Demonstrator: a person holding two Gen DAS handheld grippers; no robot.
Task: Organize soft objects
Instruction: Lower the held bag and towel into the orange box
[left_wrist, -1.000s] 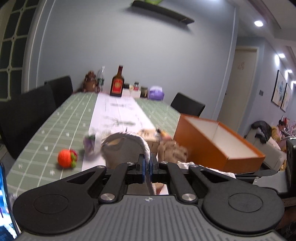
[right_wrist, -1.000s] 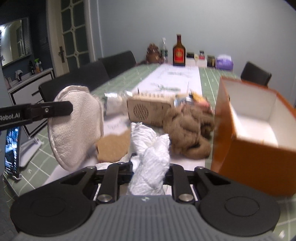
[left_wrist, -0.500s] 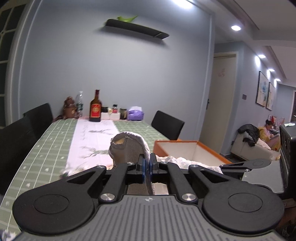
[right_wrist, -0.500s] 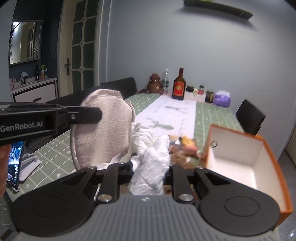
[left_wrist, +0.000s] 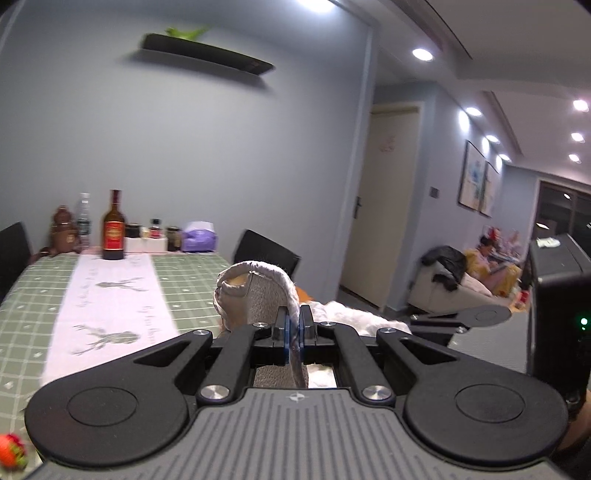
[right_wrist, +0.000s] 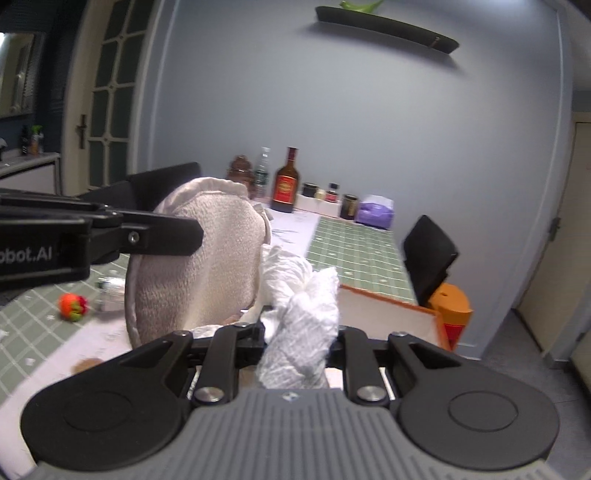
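Dim indoor light, cool grey cast. Recessed ceiling spots (left_wrist: 422, 54) flare white, upper right. Wall shelf (left_wrist: 207, 55) casts a soft shadow. Strong fisheye bending at edges. Motion blur throughout; table (right_wrist: 354, 251) and far room soft.

We have lifted the beige pad (right_wrist: 199, 254) in our left gripper (left_wrist: 293, 325) and the white cloth (right_wrist: 303, 314) in our right gripper (right_wrist: 299, 332) up off the table (right_wrist: 354, 251), toward the orange box (right_wrist: 391, 314).

Looks like someone's home: dining table (left_wrist: 33, 295) sitting by a sofa (left_wrist: 443, 291), framed pictures (left_wrist: 478, 184) hanging nearby.
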